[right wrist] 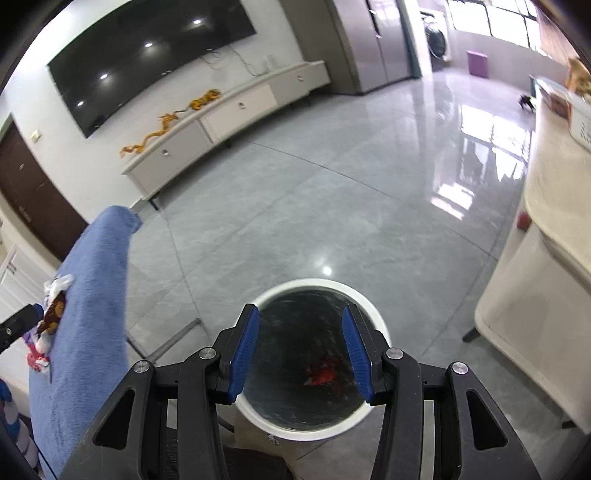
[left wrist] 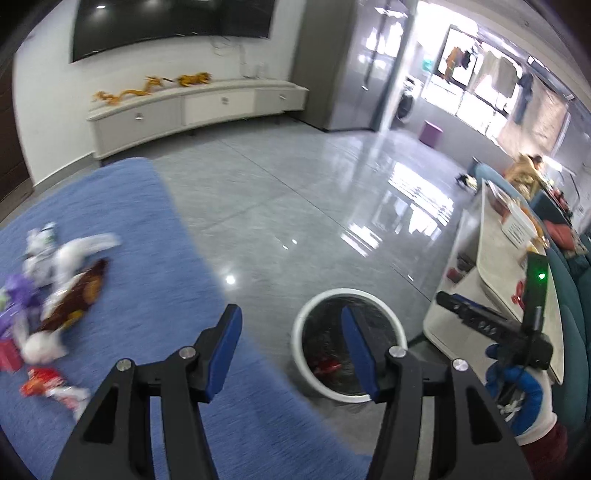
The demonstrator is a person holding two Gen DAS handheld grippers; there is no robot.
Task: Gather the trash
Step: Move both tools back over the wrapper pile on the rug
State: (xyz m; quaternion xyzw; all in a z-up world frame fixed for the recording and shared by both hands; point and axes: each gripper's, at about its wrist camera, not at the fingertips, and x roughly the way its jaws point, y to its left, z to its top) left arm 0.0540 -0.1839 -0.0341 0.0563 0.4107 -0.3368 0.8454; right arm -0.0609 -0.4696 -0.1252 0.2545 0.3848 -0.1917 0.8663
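Shiny grey floor tiles (left wrist: 295, 192) fill the big room, with a long pale TV cabinet (left wrist: 199, 107) against the far wall and a dark TV (left wrist: 173, 26) above it. Yellow dragon toys (left wrist: 147, 88) lie on top of the cabinet.

A blue cloth (left wrist: 122, 236) covers a raised surface on the left. Near its left edge sits a pile of trash: a white crumpled plastic bag (left wrist: 70, 251), a brown snack wrapper (left wrist: 79, 291), a purple wrapper (left wrist: 16, 299) and a red and white wrapper (left wrist: 51, 384). They lie close together, and some touch.

On the floor just off the right edge of the cloth stands a round white trash bin (right wrist: 310, 354) with a dark liner. One red wrapper (right wrist: 321, 374) lies at the bottom of it.

The left gripper (left wrist: 291, 350) hangs over the right edge of the cloth, beside the bin. Its blue fingers are spread wide and hold nothing.

The right gripper (right wrist: 299, 350) hangs right above the mouth of the bin. Its fingers are spread wide too, and they are empty. From the left camera you can see a hand in a blue and white glove (left wrist: 517, 391) holding this gripper.

A pale table (right wrist: 546, 266) stands to the right of the bin.
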